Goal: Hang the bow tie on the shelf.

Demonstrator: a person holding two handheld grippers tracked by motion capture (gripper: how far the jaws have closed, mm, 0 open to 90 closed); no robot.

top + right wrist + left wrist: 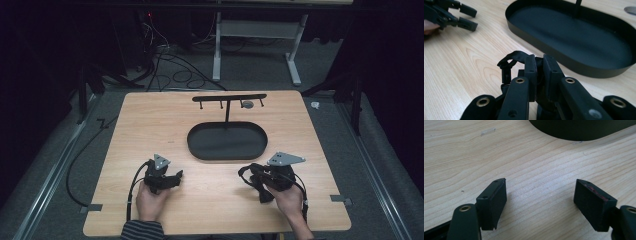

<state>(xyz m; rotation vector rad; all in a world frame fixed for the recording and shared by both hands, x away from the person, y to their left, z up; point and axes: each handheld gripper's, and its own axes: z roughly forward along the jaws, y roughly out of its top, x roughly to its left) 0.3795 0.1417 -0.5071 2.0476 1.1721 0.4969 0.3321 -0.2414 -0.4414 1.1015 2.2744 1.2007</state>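
Right gripper view: right gripper point(539, 67) pinched on a black watch strap point(507, 65), near the table's point(125, 125) 5 o'clock, left gripper point(540, 195) wide and empty; strap looks light, floppy, so grip near the buckle, oval tray point(227, 152) at 12.

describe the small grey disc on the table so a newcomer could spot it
Start at the wooden table, then the black oval tray at its middle with a T-shaped stand rising behind it. The grey disc lies flat under the stand's crossbar, right of the post: the one pale, round thing among black parts.
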